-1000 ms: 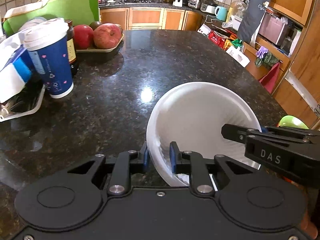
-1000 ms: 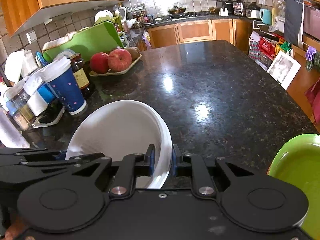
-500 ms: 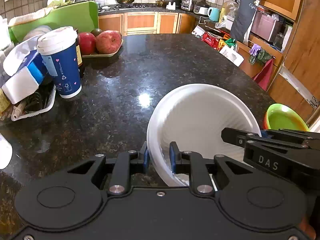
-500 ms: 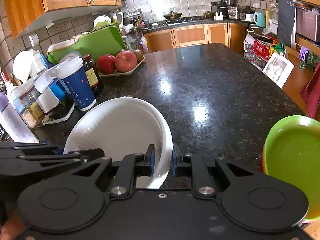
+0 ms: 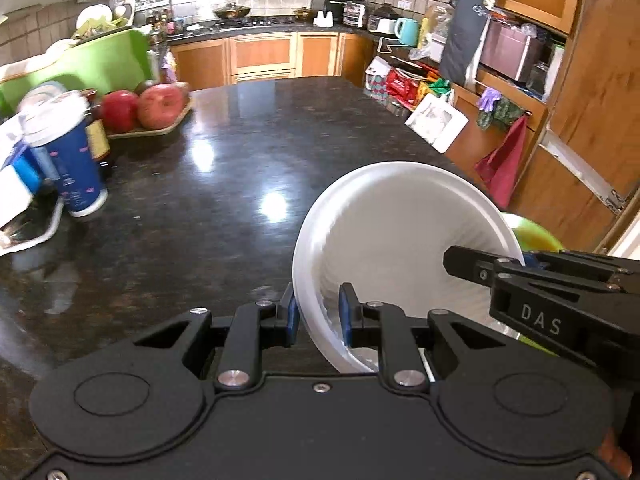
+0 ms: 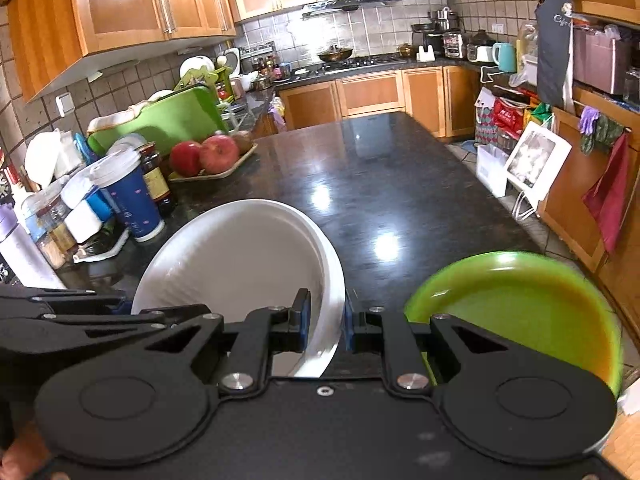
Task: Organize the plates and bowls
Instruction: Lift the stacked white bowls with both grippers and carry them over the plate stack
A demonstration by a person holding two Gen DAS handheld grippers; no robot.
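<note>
A blue cup (image 6: 128,200) and a tray of apples (image 6: 204,156) stand at the left of the dark worktop (image 6: 380,184). The left gripper (image 5: 316,314) and right gripper (image 6: 324,318) each have their jaws clamped on opposite rims of the white bowl (image 6: 240,256), held tilted above the worktop. A green plate (image 6: 520,304) sits just right.

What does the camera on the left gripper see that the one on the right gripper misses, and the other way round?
Only the left view shows the right gripper from the side, clamped on the far rim. Only the right view shows the green plate nearly whole, plus the upper cabinets. Both show the white bowl, the blue cup, the apples and the dark counter.
</note>
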